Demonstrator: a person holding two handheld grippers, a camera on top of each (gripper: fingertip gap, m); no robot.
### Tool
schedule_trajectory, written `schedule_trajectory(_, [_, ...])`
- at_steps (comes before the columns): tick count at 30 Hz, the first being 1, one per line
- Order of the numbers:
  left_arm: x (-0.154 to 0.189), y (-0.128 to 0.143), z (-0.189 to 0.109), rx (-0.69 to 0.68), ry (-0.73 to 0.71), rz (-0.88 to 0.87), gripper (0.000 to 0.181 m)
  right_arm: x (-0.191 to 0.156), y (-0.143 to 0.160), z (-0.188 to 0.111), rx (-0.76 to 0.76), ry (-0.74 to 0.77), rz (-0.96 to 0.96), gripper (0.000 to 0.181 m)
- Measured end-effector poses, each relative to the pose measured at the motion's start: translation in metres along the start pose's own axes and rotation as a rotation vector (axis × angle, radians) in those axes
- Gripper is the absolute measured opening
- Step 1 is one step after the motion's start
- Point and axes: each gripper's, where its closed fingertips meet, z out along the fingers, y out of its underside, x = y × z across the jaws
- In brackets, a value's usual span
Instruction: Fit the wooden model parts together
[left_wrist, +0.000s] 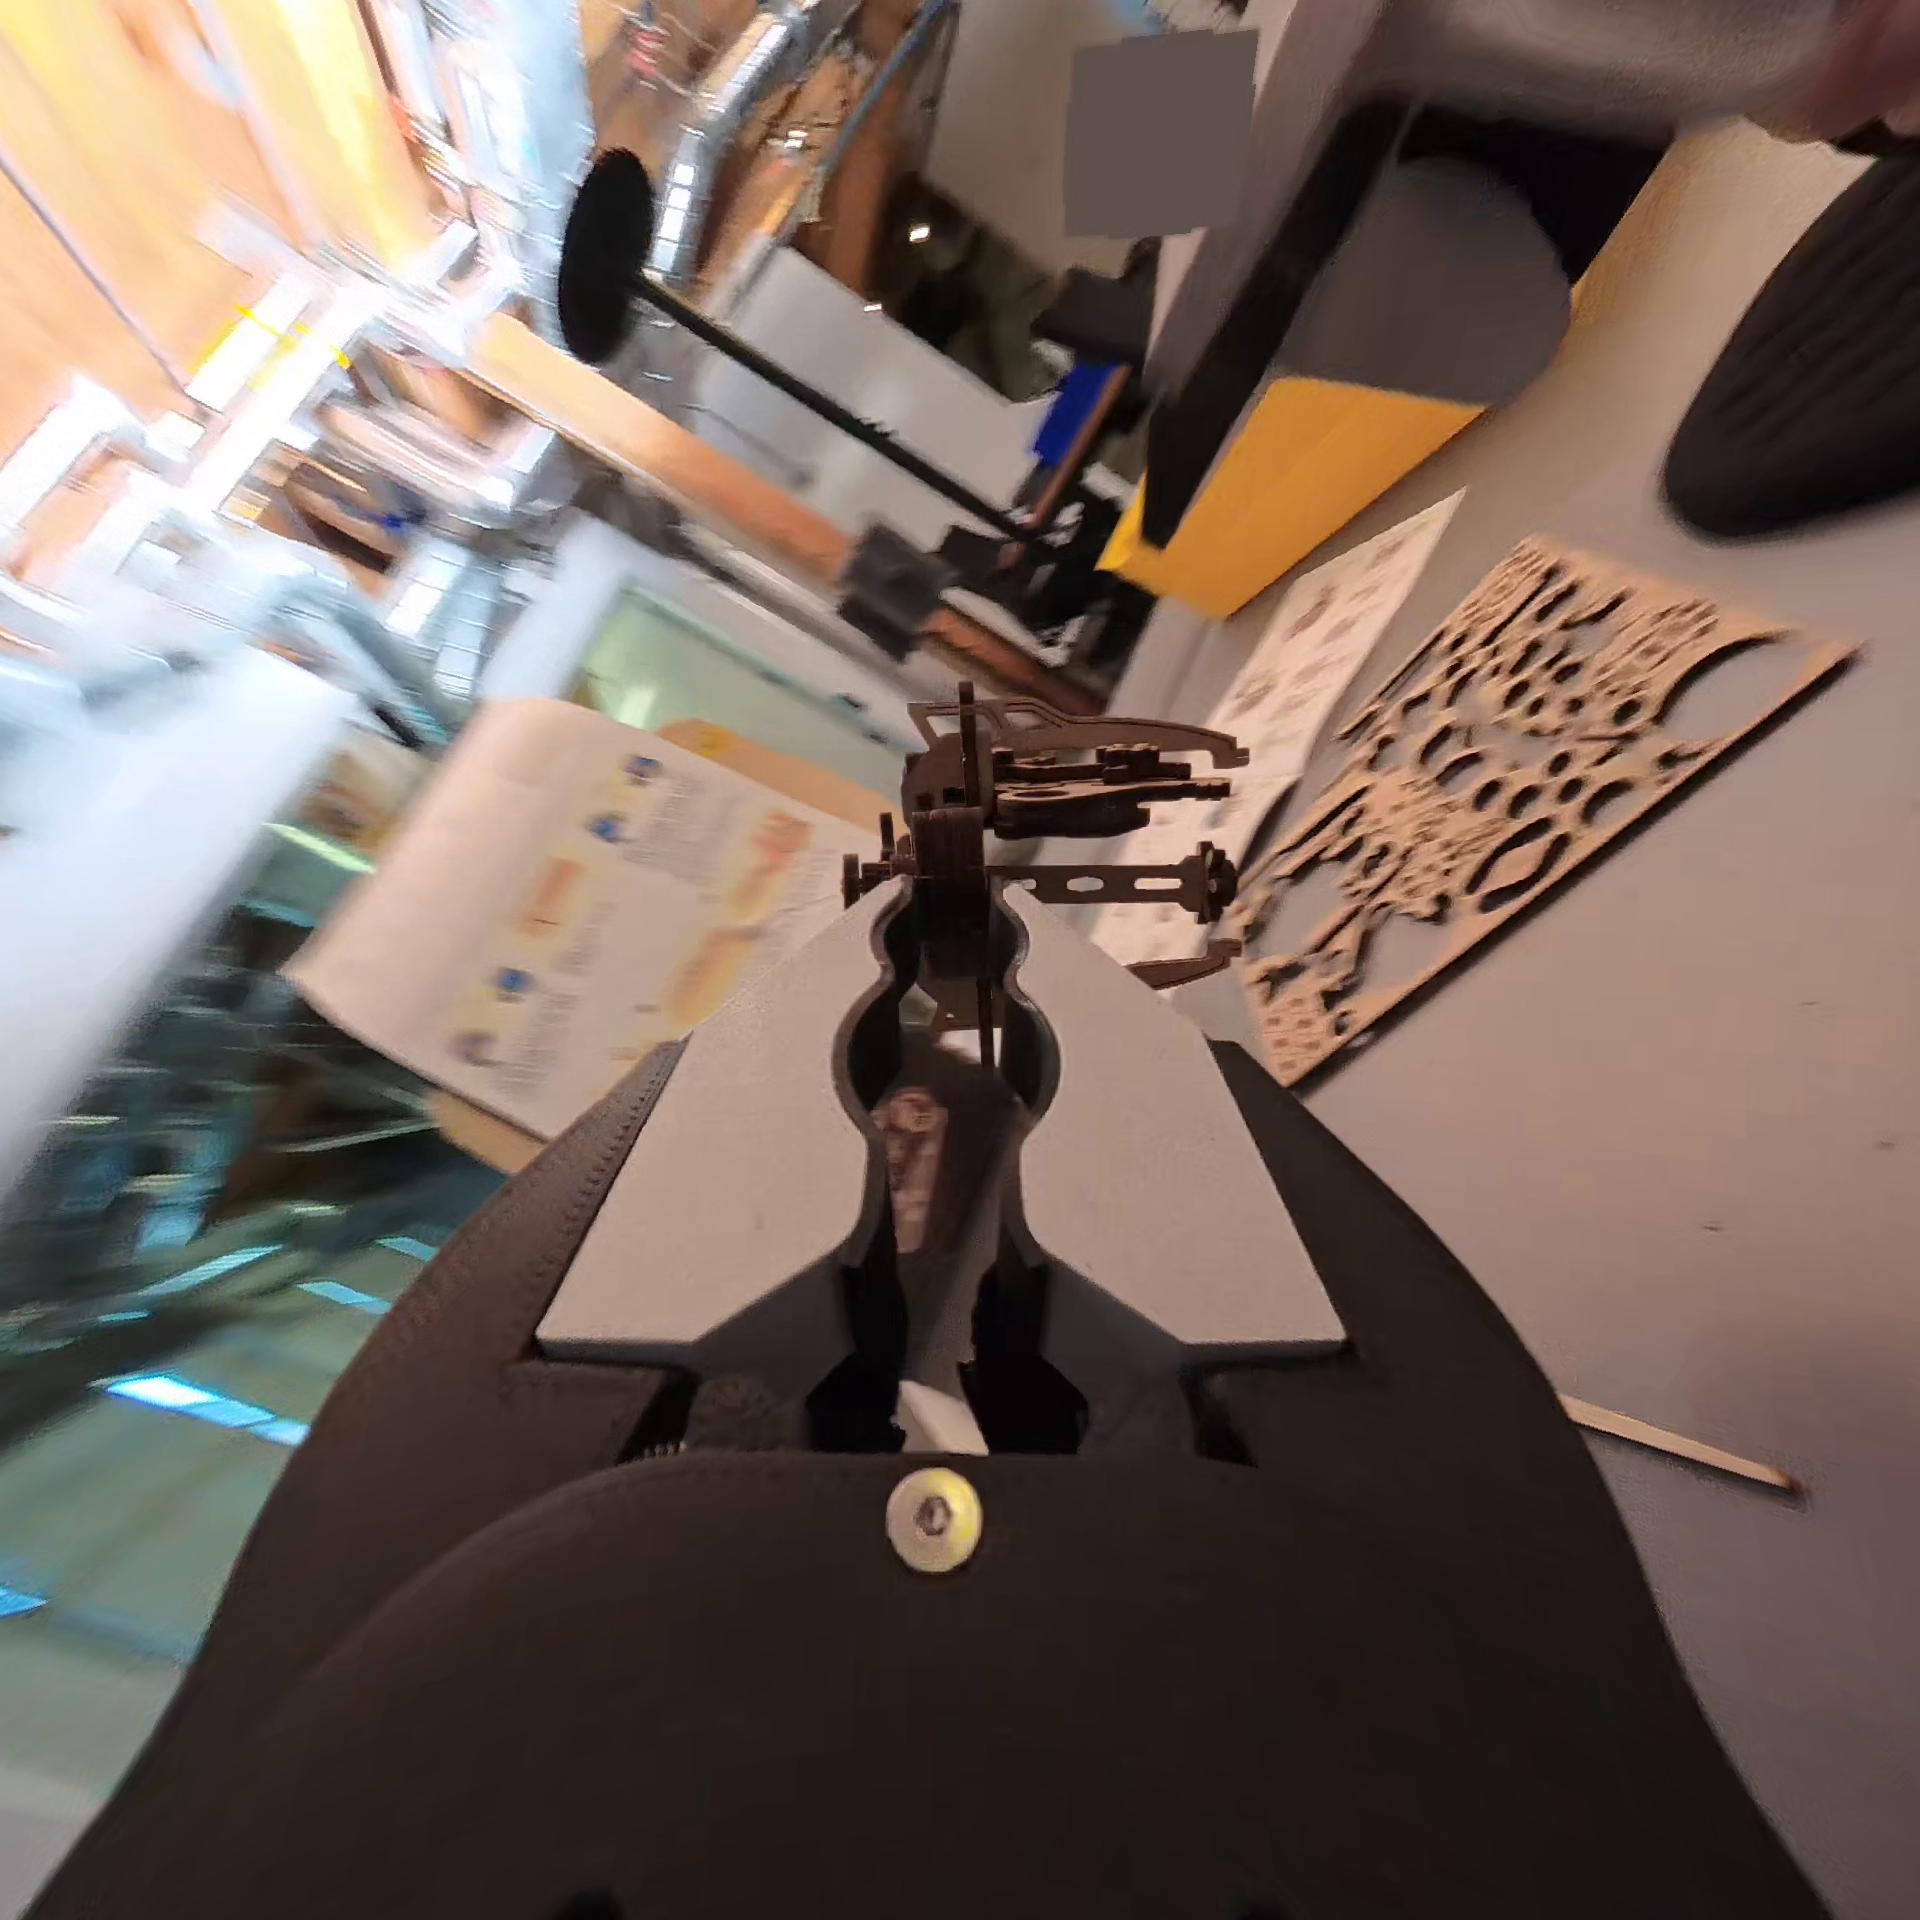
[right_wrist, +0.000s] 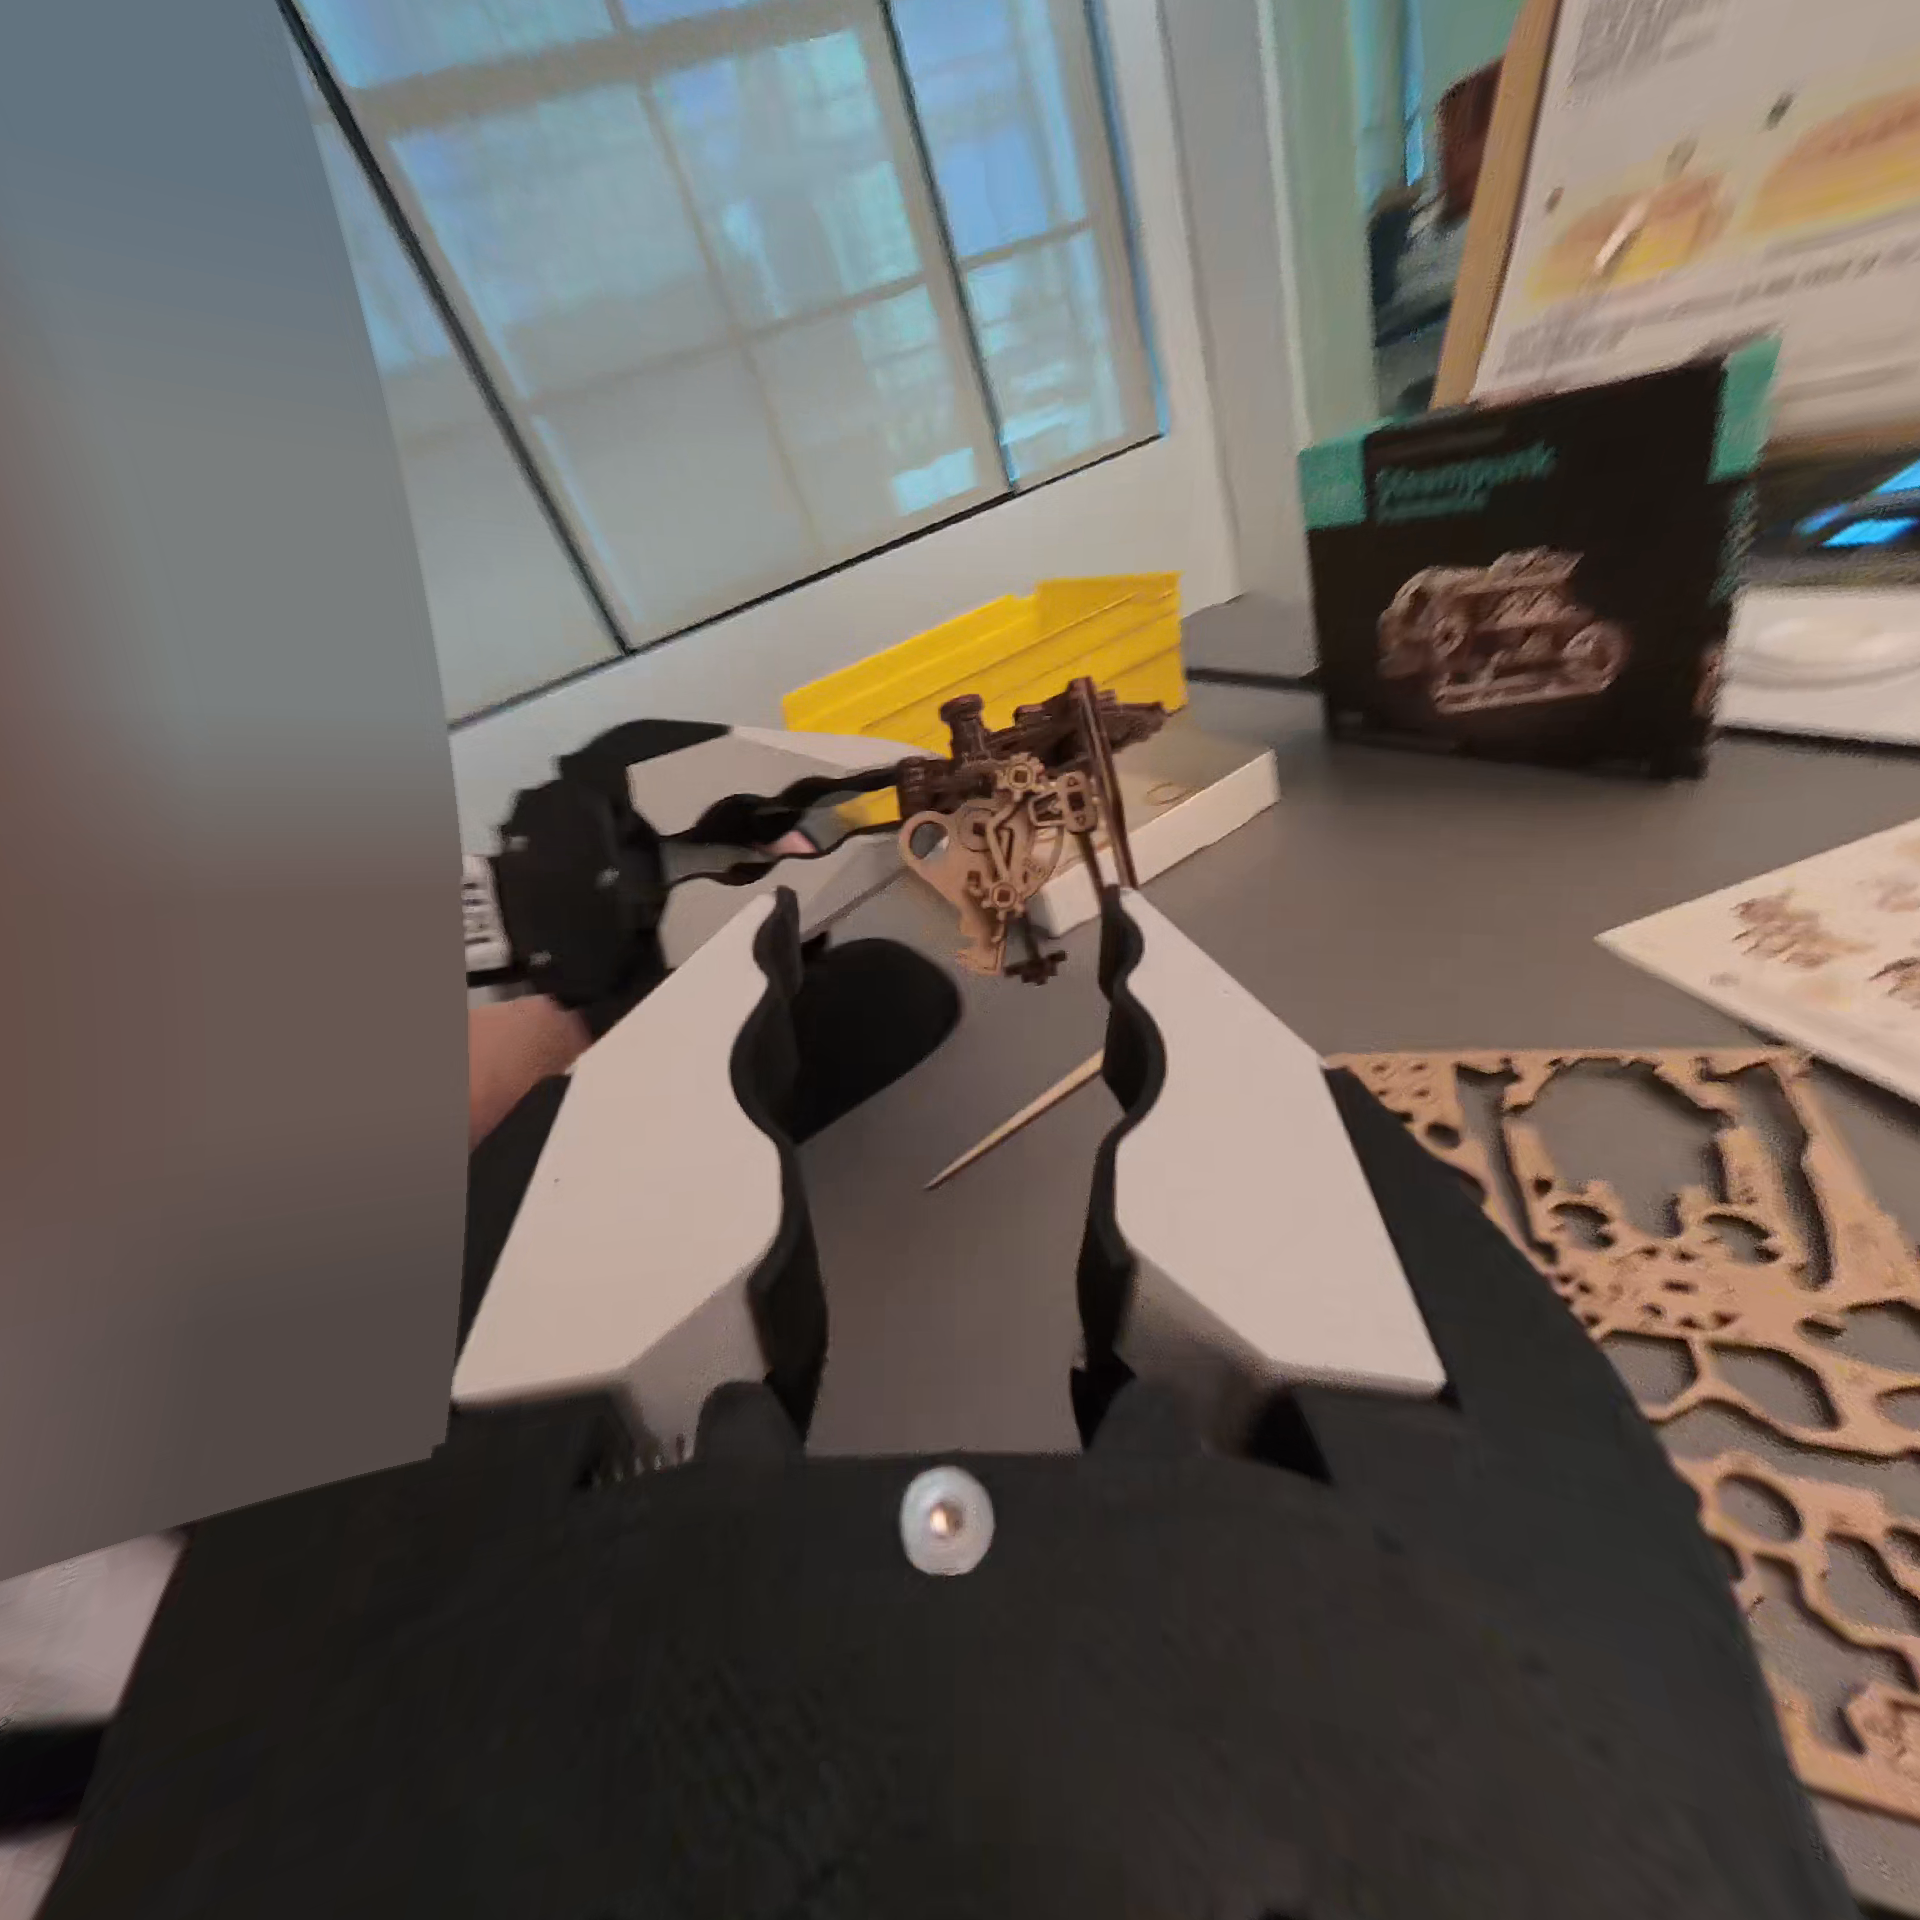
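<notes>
My left gripper (left_wrist: 948, 894) is shut on a dark, partly built wooden model (left_wrist: 1070, 790) and holds it above the grey table (left_wrist: 1558, 1195). In the right wrist view the left gripper (right_wrist: 883, 795) comes in from the left with the model (right_wrist: 997, 831) at its tips. My right gripper (right_wrist: 951, 914) is open and empty, just short of the model. Its right fingertip (right_wrist: 1127, 914) is next to a thin upright strip of the model; I cannot tell whether they touch.
A punched-out wooden parts sheet (right_wrist: 1558, 1247) lies on the table at the right, also in the left wrist view (left_wrist: 1507, 800). A toothpick (right_wrist: 1013, 1132) lies under my right gripper. A yellow bin (right_wrist: 987, 665), a dark kit box (right_wrist: 1517, 582) and instruction sheets (right_wrist: 1766, 935) stand behind. From the left gripper's tips to the toothpick (right_wrist: 1013, 1132) is close to 15 centimetres.
</notes>
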Motion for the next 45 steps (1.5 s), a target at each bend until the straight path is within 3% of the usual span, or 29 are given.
schedule_trajectory(2, [-0.003, -0.004, -0.002, -0.005, -0.055, 0.052, 0.01, 0.001, 0.008, 0.014, -0.006, 0.065, -0.097, 0.056])
schedule_trajectory(8, [-0.012, -0.006, -0.005, -0.038, -0.159, 0.174, 0.01, -0.006, 0.017, 0.04, 0.059, 0.07, -0.108, 0.056])
schedule_trajectory(16, [-0.005, -0.01, -0.003, -0.041, -0.141, 0.171, 0.01, -0.001, 0.015, 0.053, 0.091, 0.085, -0.135, 0.056])
schedule_trajectory(21, [0.0, -0.009, -0.003, -0.042, -0.116, 0.147, 0.01, 0.003, 0.011, 0.053, 0.112, 0.077, -0.071, 0.053])
schedule_trajectory(24, [-0.001, -0.01, -0.004, -0.031, -0.106, 0.118, 0.01, 0.004, 0.011, 0.05, 0.109, 0.073, -0.08, 0.041])
schedule_trajectory(36, [0.004, -0.009, -0.004, -0.026, -0.065, 0.091, 0.011, 0.008, 0.018, 0.05, 0.052, 0.112, -0.147, 0.041])
schedule_trajectory(45, [0.013, -0.008, -0.005, -0.015, -0.003, 0.078, 0.01, 0.006, 0.028, 0.045, -0.045, 0.014, -0.155, 0.041])
